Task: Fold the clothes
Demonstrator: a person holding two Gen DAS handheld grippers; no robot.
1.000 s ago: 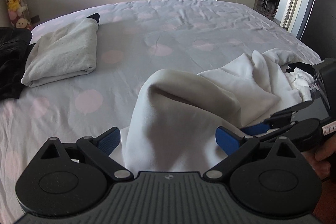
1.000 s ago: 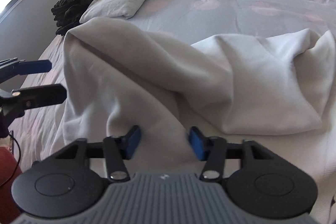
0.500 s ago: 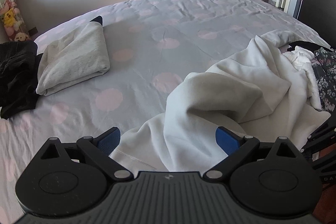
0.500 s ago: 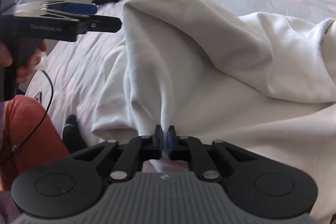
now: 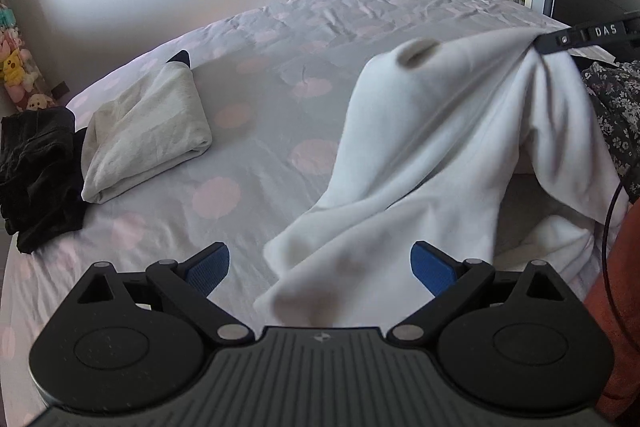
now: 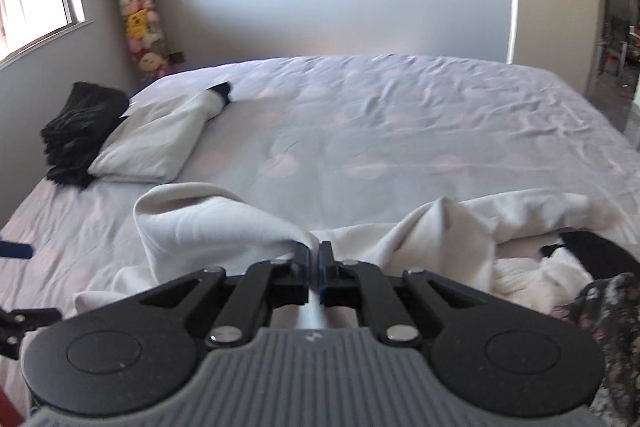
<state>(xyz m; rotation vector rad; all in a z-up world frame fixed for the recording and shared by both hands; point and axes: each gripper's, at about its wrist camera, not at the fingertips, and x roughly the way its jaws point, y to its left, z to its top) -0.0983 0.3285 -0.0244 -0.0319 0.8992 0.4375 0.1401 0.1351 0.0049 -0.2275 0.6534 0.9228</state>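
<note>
Since 0.5 s ago the right tool (image 6: 314, 259), pads pressed together on a fold of the white fleece garment (image 5: 440, 155), has gone from low on the bed w/ cloth bunched in front of it to raised, so the garment now hangs tent-like from that pinch; in the left wrist view the pinch shows at upper right where the right tool (image 5: 538, 41) meets the cloth. The left tool (image 5: 320, 267) is spread wide as before and grips nothing; the garment's lower bulge sags between its blue pads (image 5: 210, 265), apparently not clamped. Judgement: item is picked up by one edge only, not yet laid flat, so folding proper hasn't begun; the left tool likely needs a second corner/hem to stretch it out. Rest of the garment trails on the grey bedsheet with pale pink dots (image 6: 400, 131), near edge. Other stuff: a folded off-white cloth bundle (image 5: 148, 131) w/ a dark tip, and a black crumpled clothing pile (image 5: 38, 171) just beside it, both well apart to the left. A dark floral-print fabric (image 5: 616, 115) lies close on the right, touching or nearly touching the garment; could snag or get dragged along. Bed centre is open for spreading.
</note>
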